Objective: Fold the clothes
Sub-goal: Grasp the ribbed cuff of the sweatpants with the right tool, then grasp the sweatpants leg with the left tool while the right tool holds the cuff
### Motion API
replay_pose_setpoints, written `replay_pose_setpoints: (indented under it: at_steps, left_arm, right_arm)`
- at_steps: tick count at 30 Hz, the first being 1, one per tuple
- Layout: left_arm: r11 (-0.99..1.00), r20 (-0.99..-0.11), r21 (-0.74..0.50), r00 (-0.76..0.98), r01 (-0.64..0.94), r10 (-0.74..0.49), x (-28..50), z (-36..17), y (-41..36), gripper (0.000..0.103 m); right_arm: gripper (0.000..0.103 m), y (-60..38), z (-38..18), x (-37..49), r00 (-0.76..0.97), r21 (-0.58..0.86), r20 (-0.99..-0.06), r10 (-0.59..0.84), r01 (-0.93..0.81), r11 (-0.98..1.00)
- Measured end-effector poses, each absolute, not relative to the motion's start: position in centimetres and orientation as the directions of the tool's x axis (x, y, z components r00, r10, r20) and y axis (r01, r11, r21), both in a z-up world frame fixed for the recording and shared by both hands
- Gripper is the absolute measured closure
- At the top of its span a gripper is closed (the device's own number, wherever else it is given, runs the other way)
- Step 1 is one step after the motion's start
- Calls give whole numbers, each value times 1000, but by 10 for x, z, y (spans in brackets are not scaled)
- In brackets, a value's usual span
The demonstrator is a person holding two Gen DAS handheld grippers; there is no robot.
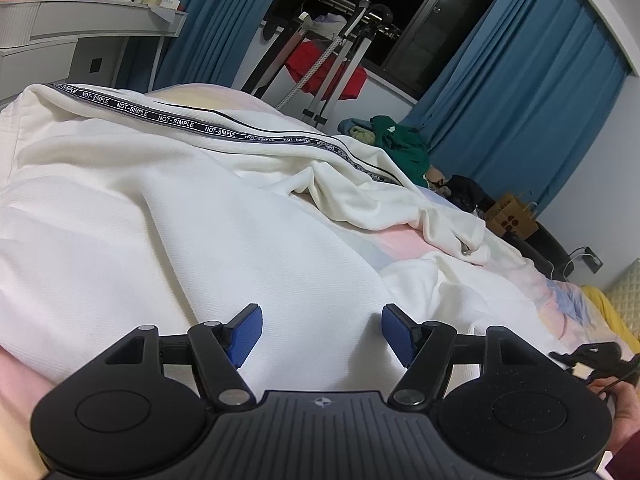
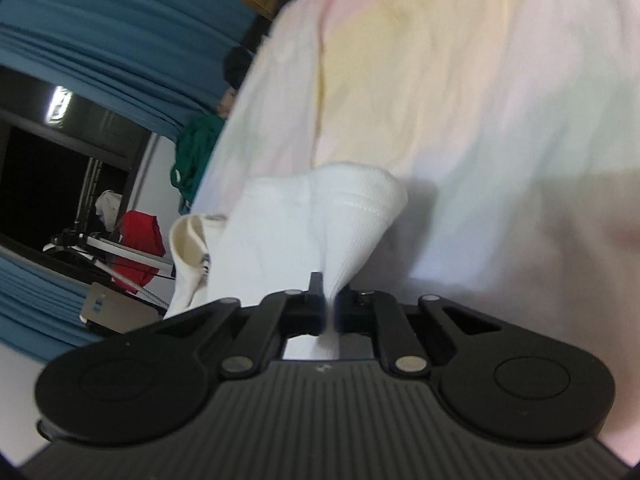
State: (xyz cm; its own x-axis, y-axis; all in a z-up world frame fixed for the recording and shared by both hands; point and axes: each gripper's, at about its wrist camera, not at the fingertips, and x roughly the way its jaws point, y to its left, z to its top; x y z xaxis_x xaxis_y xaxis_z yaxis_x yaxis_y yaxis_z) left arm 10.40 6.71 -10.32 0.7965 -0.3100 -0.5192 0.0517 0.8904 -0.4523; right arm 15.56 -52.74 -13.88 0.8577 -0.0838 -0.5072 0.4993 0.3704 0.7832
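Observation:
A white garment (image 1: 168,216) with a dark "NOT-SIMPLE" printed tape along its seam lies spread and rumpled over the pastel bedsheet (image 1: 400,240). My left gripper (image 1: 322,334) is open, its blue pads just above the white cloth, holding nothing. In the right wrist view my right gripper (image 2: 329,300) is shut on a ribbed white edge of the garment (image 2: 320,216), which bunches up in front of the fingers above the pastel sheet (image 2: 480,80).
A pile of green and dark clothes (image 1: 400,140) lies at the far side of the bed. A drying rack with a red cloth (image 1: 324,68) stands by blue curtains. A white dresser (image 1: 80,32) is at the left. A cardboard box (image 1: 512,220) sits beyond the bed.

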Motion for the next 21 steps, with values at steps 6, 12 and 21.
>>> replay_pose_setpoints:
  at_steps: [6, 12, 21]
  left_arm:
    - [887, -520, -459, 798, 40, -305, 103, -103, 70, 35]
    - [874, -534, -486, 791, 2, -299, 91, -95, 83, 33]
    - [752, -562, -638, 768, -165, -308, 55, -83, 141, 13]
  right_arm:
    - [97, -541, -110, 125, 854, 754, -389, -346, 511, 413]
    - [97, -574, -160, 116, 708, 694, -593, -384, 691, 203]
    - [96, -570, -160, 117, 686, 650, -617, -386, 720, 242]
